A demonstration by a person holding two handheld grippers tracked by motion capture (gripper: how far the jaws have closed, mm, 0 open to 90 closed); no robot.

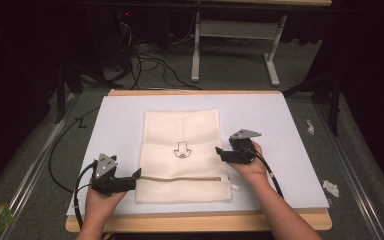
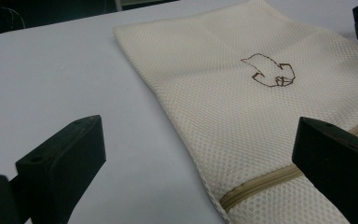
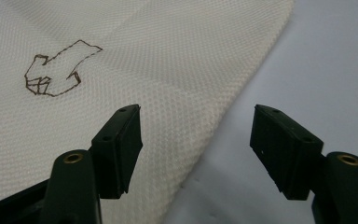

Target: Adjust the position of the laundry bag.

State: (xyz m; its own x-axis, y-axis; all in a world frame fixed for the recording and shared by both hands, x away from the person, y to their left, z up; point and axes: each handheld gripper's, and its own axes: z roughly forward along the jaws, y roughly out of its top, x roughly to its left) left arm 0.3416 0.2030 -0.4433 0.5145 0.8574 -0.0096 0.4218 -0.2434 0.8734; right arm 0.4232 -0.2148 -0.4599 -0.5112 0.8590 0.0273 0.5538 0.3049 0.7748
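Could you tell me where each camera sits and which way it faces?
High view: above the person's side, facing forward and down on the table and mesh bag; forearms, left gripper, right gripper.
Left gripper view: rides the left gripper, facing the bag's zipper.
Right gripper view: rides the right gripper, over the bag's edge.
All share the bag's stitched emblem.

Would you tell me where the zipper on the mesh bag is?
In the high view, the zipper runs across the mesh bag near its front edge, starting beside the left gripper.
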